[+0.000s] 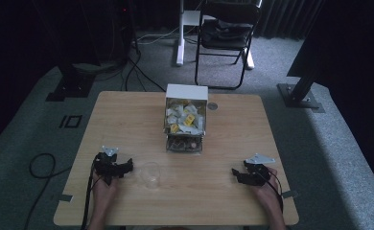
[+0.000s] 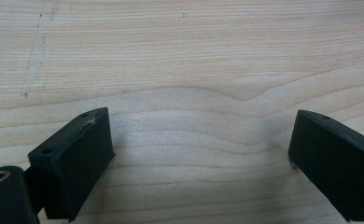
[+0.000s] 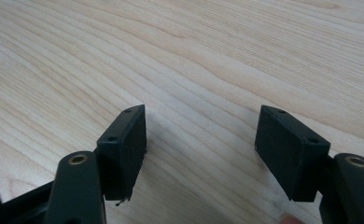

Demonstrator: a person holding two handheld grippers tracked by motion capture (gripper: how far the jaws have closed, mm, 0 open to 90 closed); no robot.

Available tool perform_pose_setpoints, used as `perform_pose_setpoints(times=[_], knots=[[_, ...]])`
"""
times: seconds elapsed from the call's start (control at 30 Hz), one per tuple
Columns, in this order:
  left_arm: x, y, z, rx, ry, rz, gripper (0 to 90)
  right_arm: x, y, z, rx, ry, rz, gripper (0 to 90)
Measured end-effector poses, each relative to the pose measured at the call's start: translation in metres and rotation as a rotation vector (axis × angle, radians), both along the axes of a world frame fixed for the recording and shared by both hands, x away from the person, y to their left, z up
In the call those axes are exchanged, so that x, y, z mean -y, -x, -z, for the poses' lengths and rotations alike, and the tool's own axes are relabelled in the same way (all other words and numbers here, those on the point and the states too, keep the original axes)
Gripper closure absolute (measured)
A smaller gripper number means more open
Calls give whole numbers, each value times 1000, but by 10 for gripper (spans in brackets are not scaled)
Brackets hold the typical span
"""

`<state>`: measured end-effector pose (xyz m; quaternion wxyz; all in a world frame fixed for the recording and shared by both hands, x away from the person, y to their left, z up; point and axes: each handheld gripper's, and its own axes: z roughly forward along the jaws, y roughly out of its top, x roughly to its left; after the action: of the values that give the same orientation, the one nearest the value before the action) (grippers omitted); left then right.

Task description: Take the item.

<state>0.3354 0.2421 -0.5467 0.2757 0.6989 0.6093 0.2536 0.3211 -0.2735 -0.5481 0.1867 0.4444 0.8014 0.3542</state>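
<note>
While both rest low, left tool [image 1: 127,167] and right tool [image 1: 236,174] gape.

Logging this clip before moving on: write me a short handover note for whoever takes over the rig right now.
Left gripper: open, holding nothing, low over the table, just left of the clear glass cup.
Right gripper: open, holding nothing, near the table's right edge.
The box of packets stands at the table's middle, behind the cup.
Done: nothing visibly moved yet.
Left: probably take hold of the cup and fetch from the box.
</note>
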Motion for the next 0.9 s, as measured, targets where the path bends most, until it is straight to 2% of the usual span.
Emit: perform_pose_setpoints(times=[0.33,0.43,0.6,0.73,0.9], knots=[[0,1,0,0,3,0,69,-3,1,-1,-2,13,12,340],[0,1,0,0,3,0,69,-4,1,-2,-8,15,18,385],[0,1,0,0,4,0,69,-3,1,-3,-23,-22,15,411],[0,1,0,0,3,0,69,-5,3,-6,-12,-41,0,423],[0,1,0,-1,4,0,69,-8,5,-14,4,-93,-5,442]])
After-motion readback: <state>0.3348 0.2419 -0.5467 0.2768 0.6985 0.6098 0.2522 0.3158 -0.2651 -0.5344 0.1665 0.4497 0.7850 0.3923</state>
